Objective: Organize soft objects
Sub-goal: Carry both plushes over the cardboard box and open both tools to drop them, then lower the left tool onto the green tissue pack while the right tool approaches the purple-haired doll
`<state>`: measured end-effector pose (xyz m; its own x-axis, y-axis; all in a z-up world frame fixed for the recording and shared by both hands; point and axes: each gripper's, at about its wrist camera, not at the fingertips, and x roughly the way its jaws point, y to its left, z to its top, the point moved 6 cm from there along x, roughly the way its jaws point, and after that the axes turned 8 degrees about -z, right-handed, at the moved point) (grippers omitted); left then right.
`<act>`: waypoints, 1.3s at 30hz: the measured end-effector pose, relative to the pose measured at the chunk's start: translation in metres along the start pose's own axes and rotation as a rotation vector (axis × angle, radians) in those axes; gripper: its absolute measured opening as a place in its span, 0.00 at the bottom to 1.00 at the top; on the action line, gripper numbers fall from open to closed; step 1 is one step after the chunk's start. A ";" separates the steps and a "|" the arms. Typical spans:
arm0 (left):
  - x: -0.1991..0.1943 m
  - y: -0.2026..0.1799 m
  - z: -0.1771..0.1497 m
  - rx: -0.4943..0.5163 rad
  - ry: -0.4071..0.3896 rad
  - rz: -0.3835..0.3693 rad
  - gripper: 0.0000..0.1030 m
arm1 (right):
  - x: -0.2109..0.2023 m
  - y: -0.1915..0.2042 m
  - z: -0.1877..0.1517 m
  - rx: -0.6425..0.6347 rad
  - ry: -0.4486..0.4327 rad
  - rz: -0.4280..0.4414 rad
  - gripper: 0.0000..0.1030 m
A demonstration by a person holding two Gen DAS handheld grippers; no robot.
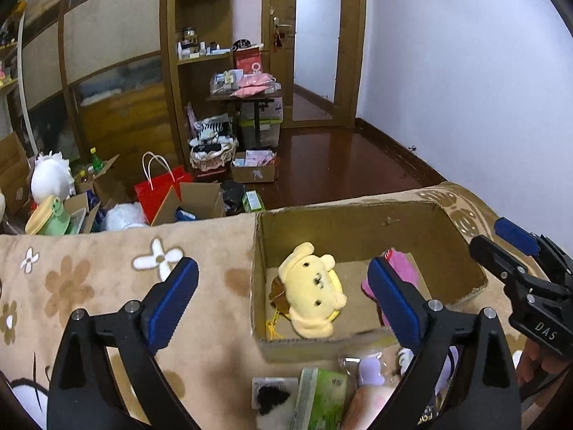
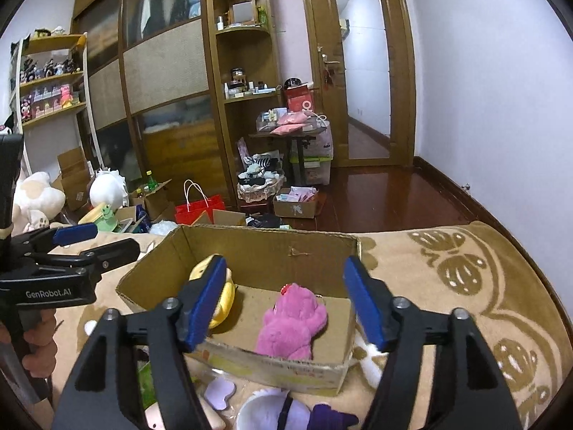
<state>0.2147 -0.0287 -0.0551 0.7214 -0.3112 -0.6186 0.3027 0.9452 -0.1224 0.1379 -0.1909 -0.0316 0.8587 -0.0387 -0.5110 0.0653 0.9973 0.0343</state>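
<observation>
**Two plush toys lie in a cardboard box as both hand-held grippers stand released above it**

A cardboard box (image 2: 247, 251) sits open on a beige blanket (image 1: 107, 286) patterned with brown and white flowers. Inside it lie two soft toys: a yellow plush dog (image 1: 311, 290) on its back at the left end, and a pink plush toy (image 2: 290, 326) near the right end, the two apart from each other on the box floor.

The left hand-held gripper (image 1: 283, 301) hangs over the near left corner of the box, its blue pads spread wide with nothing between them. The right hand-held gripper (image 2: 284, 304) hovers over the near wall of the box, its blue pads likewise released and gripping nothing; the pink toy shows in the gap between them but lies below, untouched. In the right wrist view the body of the left tool reads "GenRobot.AI"; in the left wrist view the right tool shows the letters "DAS".

In front of the box, on the blanket, lie more soft things: a green packet (image 1: 322, 397) with small print too blurred to read, a black-and-white plush (image 1: 272, 401), a pale purple heart-shaped piece in clear wrap (image 2: 220, 392) and a white-and-purple plush (image 2: 275, 412).

Beyond the bed, the wooden floor (image 1: 340, 157) carries a red paper bag (image 1: 161, 190) and several open cartons. A red box (image 2: 299, 100) on the shelving bears a white ring mark.
</observation>
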 end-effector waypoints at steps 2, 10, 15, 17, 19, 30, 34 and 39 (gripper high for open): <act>-0.006 0.003 -0.004 -0.010 0.006 0.006 0.93 | -0.006 -0.003 -0.001 0.010 0.000 -0.007 0.84; -0.024 0.005 -0.027 -0.011 0.049 0.015 0.94 | -0.031 -0.011 -0.003 0.036 -0.004 -0.017 1.00; -0.039 0.008 -0.036 -0.036 0.060 0.017 0.98 | -0.043 -0.012 -0.009 0.037 0.009 -0.023 1.00; -0.044 0.009 -0.039 -0.041 0.057 0.024 0.98 | -0.046 -0.012 -0.013 0.038 0.016 -0.022 1.00; -0.048 0.010 -0.043 -0.046 0.065 0.026 0.98 | -0.049 -0.011 -0.016 0.037 0.023 -0.022 1.00; -0.054 0.008 -0.068 -0.038 0.136 0.025 0.98 | -0.057 -0.007 -0.039 0.036 0.069 -0.020 1.00; -0.051 0.004 -0.073 -0.030 0.149 0.009 0.98 | -0.054 -0.007 -0.049 0.049 0.095 -0.021 1.00; -0.042 0.002 -0.077 -0.020 0.173 0.008 0.98 | -0.049 0.000 -0.059 0.044 0.120 -0.014 1.00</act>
<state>0.1375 -0.0060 -0.0894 0.6052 -0.2832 -0.7440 0.2834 0.9500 -0.1311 0.0656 -0.1855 -0.0568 0.7909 -0.0420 -0.6105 0.1010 0.9929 0.0625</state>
